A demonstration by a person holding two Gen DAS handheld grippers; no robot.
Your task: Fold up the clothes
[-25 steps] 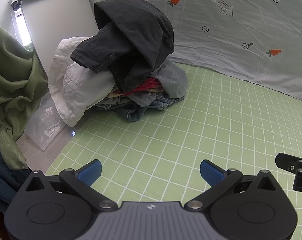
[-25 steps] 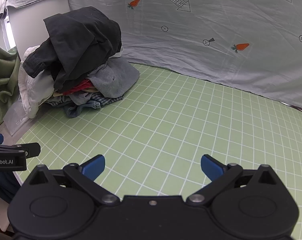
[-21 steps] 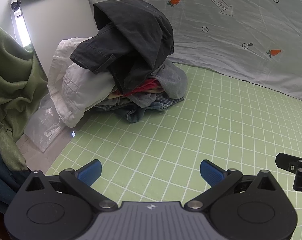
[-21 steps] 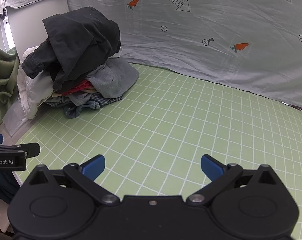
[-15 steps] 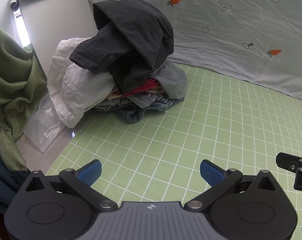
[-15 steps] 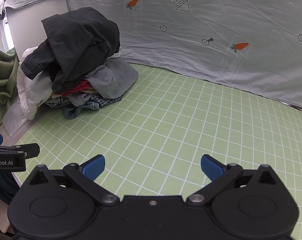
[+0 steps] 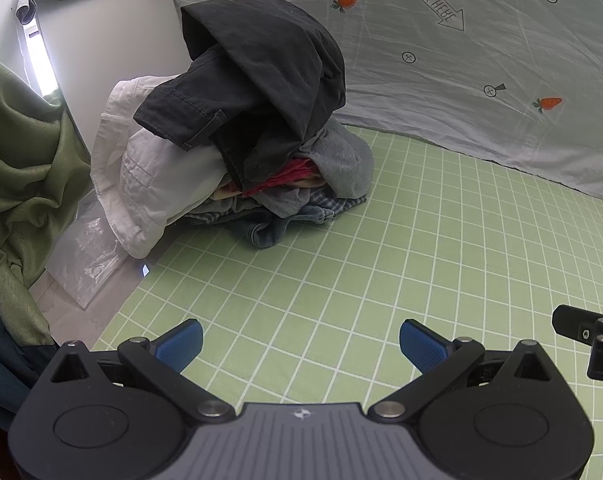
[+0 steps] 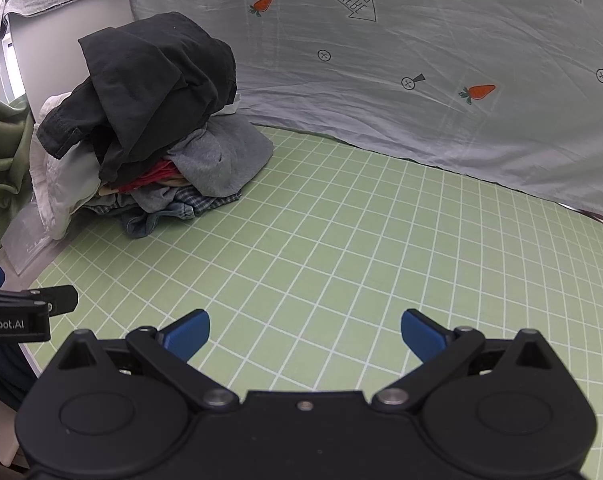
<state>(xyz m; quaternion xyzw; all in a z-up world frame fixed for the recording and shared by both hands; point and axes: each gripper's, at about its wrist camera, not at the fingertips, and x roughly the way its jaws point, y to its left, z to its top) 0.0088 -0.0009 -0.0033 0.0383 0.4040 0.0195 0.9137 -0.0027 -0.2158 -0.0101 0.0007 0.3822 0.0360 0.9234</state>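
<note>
Clothes pile [image 7: 245, 128] untouched; both grippers spread wide.

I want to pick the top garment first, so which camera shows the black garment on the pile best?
The left wrist view: the black garment sits nearer and larger there, its stitched hem visible atop the clothes pile. The right wrist view shows it smaller, off to the left.

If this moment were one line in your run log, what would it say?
phase: pre-grasp | left gripper: open, empty | right gripper: open, empty | clothes pile: unfolded, far-left on green grid mat
</note>
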